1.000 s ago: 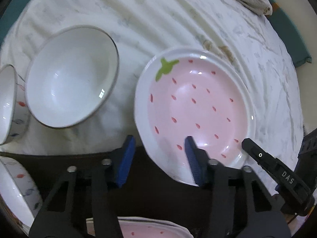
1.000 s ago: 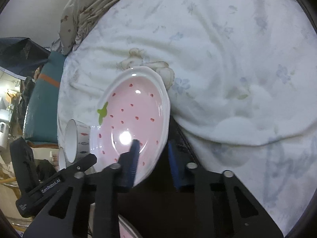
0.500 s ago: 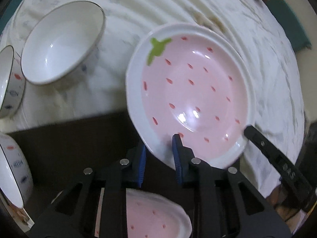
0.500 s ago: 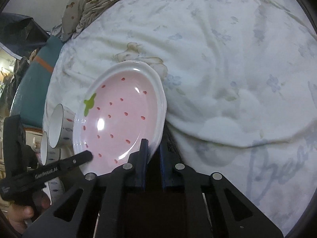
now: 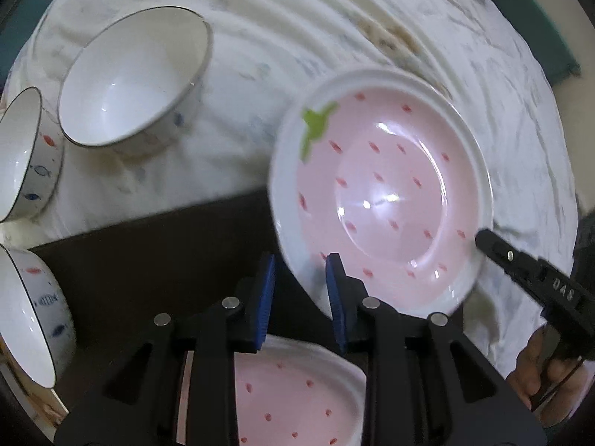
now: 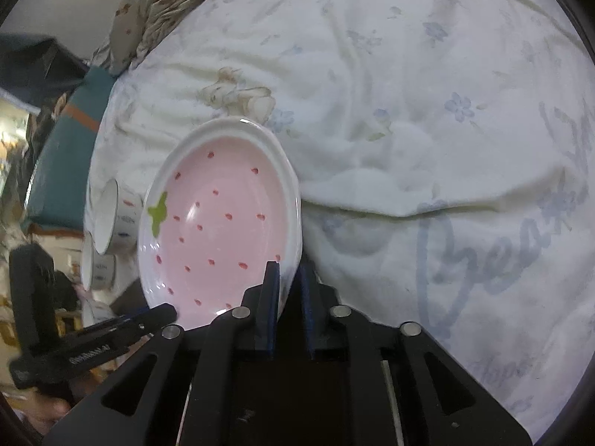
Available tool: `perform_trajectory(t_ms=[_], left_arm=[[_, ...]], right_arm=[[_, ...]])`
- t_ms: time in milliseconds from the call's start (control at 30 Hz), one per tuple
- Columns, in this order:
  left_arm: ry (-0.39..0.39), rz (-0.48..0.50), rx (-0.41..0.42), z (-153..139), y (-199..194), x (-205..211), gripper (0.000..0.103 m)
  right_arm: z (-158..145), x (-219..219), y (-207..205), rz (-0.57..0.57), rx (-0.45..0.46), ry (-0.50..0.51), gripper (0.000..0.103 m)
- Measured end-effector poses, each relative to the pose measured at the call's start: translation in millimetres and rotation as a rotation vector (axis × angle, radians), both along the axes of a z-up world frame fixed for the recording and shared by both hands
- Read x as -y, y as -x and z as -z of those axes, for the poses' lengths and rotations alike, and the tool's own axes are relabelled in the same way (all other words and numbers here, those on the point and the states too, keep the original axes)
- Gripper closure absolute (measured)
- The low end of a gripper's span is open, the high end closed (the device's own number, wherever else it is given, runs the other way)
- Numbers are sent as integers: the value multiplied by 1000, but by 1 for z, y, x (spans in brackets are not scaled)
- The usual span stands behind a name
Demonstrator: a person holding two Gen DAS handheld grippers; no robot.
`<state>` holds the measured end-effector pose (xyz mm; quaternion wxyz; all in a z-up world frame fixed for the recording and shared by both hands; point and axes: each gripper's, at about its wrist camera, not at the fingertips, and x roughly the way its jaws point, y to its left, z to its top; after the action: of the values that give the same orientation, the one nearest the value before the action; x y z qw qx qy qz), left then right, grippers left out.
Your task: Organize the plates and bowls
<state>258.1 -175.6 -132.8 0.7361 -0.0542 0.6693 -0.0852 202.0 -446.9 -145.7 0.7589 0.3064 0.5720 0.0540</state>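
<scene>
Through the left wrist view we see our left tongs (image 5: 300, 290) parted, blue pads either side of the strawberry plate's (image 5: 383, 193) lower-left rim without pinching it. A second strawberry plate (image 5: 293, 394) lies at 6 o'clock on the dark counter (image 5: 148, 256); a white bowl (image 5: 134, 78) sits at 10 o'clock on the bedsheet (image 5: 334, 26).

Through the right wrist view, our right tongs (image 6: 288, 290) are clenched on the strawberry plate's (image 6: 219, 223) rim, holding it tilted at 9 o'clock.
</scene>
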Motion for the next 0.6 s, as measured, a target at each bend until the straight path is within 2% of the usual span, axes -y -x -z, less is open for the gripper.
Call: perform_trajectory(t_ms=[200,600], left_arm=[[51,-69,9,9,-28,-14,79],[73,-80,9,23,-45,-4,78]], right_arm=[[10,7,-12,43,-12,-67,87],[27,3,-24,55,-46,-109,87]])
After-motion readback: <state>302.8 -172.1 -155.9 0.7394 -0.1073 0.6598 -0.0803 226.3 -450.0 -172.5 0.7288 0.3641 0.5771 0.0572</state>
